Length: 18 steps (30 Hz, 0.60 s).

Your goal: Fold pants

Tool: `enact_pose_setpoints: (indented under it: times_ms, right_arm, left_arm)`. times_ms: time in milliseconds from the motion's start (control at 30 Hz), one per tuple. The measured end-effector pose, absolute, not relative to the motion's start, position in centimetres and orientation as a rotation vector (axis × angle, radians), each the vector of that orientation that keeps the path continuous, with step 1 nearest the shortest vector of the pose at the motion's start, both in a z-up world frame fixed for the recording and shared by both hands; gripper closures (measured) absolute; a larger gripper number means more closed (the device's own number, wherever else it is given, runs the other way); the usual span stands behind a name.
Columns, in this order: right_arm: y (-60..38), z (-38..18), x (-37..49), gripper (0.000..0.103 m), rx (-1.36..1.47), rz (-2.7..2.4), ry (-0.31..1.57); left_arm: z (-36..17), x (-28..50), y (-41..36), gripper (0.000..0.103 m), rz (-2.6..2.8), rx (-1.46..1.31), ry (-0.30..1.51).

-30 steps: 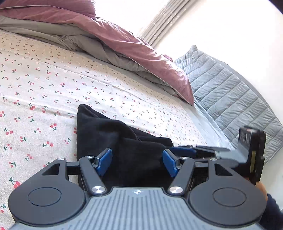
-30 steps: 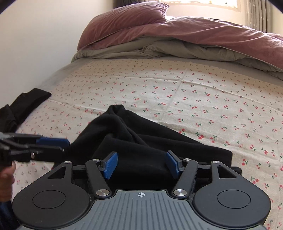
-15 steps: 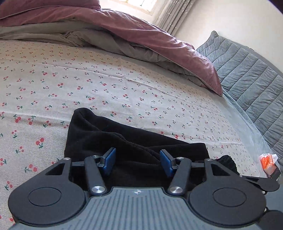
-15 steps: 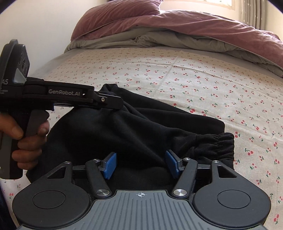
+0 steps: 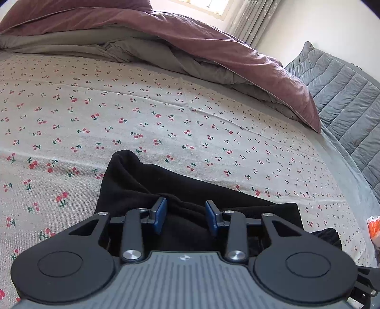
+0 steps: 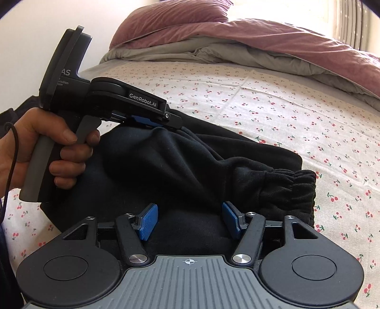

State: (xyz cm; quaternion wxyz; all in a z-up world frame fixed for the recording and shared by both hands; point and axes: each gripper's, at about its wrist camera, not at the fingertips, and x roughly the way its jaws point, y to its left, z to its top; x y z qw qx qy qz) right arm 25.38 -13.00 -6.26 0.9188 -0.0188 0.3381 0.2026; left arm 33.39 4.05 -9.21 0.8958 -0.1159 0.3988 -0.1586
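The bed [image 5: 142,114] has a cherry sheet, and the black pants [image 6: 190,161] lie bunched on it. My left tongs [image 5: 185,211] moved over a fold and are closing on it. My right tongs [image 6: 190,217] stay wide, holding nothing

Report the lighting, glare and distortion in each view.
Left wrist view: window blown out white, fisheye bends the cherry-print sheet, black pants show little detail. Right wrist view: glare along the top edge, pants show folds, dark vignette corners.
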Motion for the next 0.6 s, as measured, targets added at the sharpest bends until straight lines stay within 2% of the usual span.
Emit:
enact_pose_setpoints:
  times_ms: [267,433,600]
  right_arm:
    - [-13.8,-4.6,23.7,0.043,-0.009,0.462,0.653]
    - [-13.5,-5.4,23.9,0.042,-0.036,0.461,0.701]
    - [-13.2,-5.8,24.4,0.042,-0.030,0.456,0.733]
  left_arm:
    - [-5.3,29.7,2.4,0.061,-0.520,-0.146,0.715]
    - [-8.3,30.5,0.6,0.061,-0.563,-0.071,0.843]
    - [-10.1,31.9,0.4,0.062,-0.515,-0.112,0.860]
